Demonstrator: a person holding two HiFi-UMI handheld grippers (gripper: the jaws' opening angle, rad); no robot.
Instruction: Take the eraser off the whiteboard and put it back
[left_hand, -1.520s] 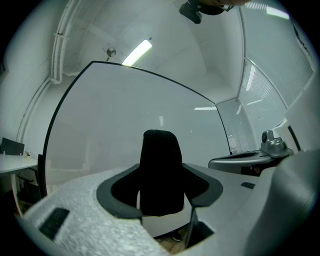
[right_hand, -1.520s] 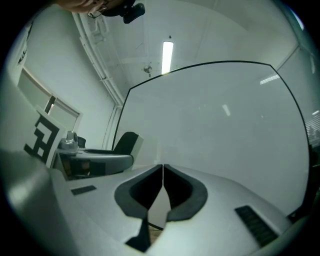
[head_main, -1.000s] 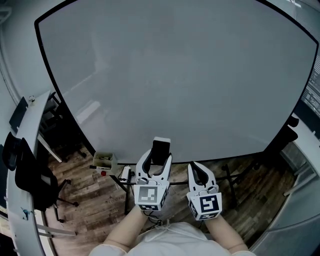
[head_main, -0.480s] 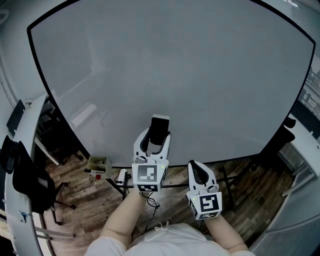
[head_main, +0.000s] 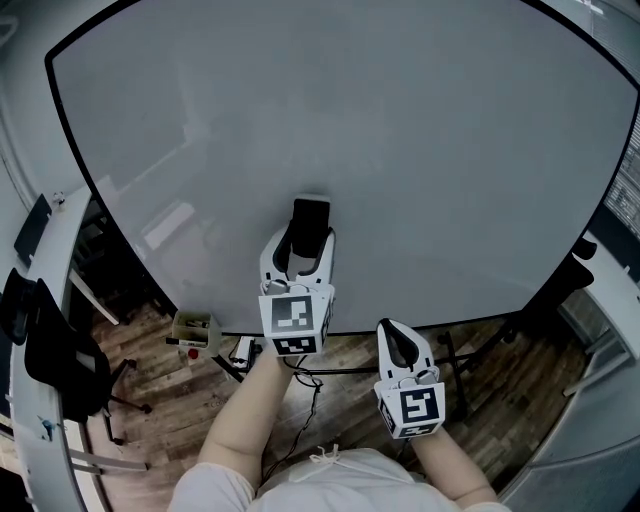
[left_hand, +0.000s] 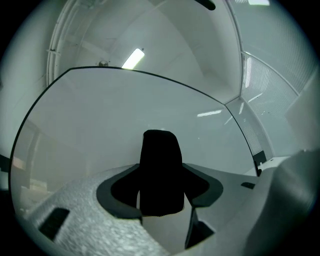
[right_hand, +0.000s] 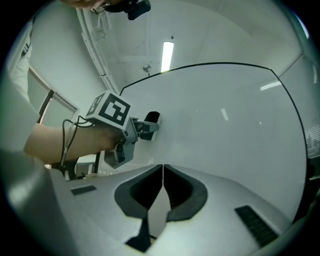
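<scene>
A large blank whiteboard (head_main: 400, 150) fills the head view. My left gripper (head_main: 304, 240) is raised in front of its lower middle, shut on the black eraser (head_main: 310, 222), which sticks out past the fingertips toward the board. In the left gripper view the eraser (left_hand: 160, 172) stands upright between the jaws against the whiteboard (left_hand: 100, 125); I cannot tell whether it touches. My right gripper (head_main: 397, 345) hangs lower and to the right, jaws shut on nothing. From the right gripper view (right_hand: 162, 172) I see the left gripper (right_hand: 141, 131) holding the eraser (right_hand: 153, 118) at the board (right_hand: 225, 130).
Below the board is a wooden floor with the stand's black legs (head_main: 455, 355). A small box (head_main: 194, 326) sits on the floor at the lower left, and a dark chair (head_main: 55, 360) stands by a white desk edge (head_main: 45, 270) further left.
The left gripper has risen up the board with the eraser still in its jaws. The right gripper has stayed almost where it was.
</scene>
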